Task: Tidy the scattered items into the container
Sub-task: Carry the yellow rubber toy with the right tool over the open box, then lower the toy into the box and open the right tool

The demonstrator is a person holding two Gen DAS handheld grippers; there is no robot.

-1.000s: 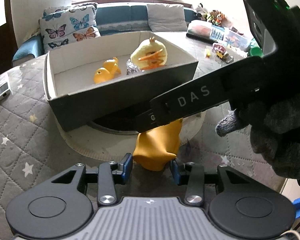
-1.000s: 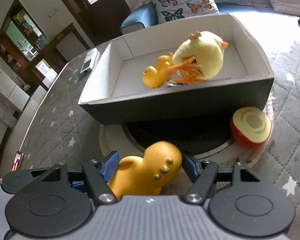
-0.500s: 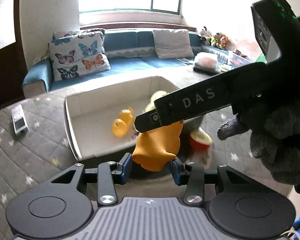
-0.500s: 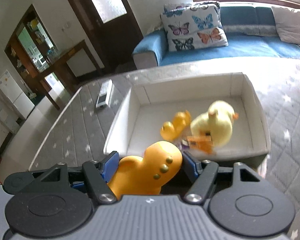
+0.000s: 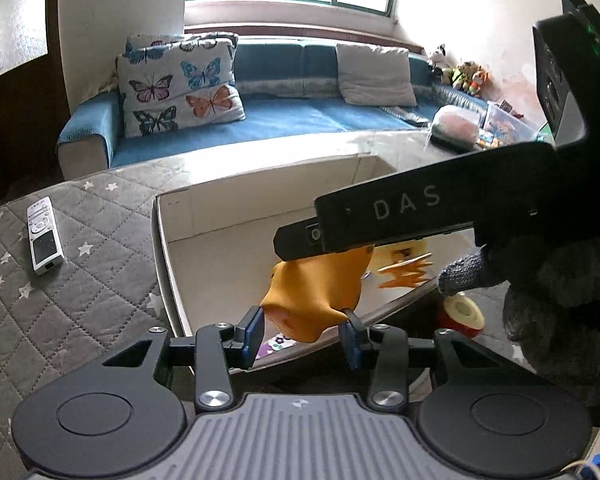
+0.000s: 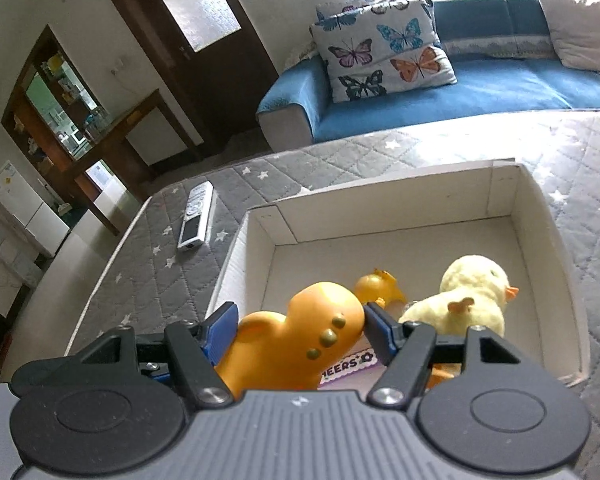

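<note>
An orange gingerbread-man toy (image 6: 296, 344) sits between the blue pads of the right gripper (image 6: 300, 330), whose jaws are closed on its sides; three small olive buttons show on its front. The toy hangs above the near-left part of the open white-lined box (image 6: 496, 192), ahead of and below the jaws. Inside the box, just beyond the jaws, lie a small yellow rubber duck (image 6: 378, 286) and, to the right of it, a pale yellow plush chick (image 6: 464, 296); a lilac printed card (image 6: 350, 364) lies on the box floor under the held toy. In the left wrist view the left gripper (image 5: 302, 334) has its jaws parted and holding nothing; the same toy (image 5: 320, 288) hangs just ahead of them, gripped from above by the right gripper's black body (image 5: 400, 216), which a hand in a dark knit glove (image 5: 552, 304) carries. To the right of the left jaws, outside the box wall, a red half-apple toy (image 5: 462, 314) rests on the grey quilted surface (image 5: 80, 288). A white remote control (image 5: 44, 234) lies well to the left on that surface.
</note>
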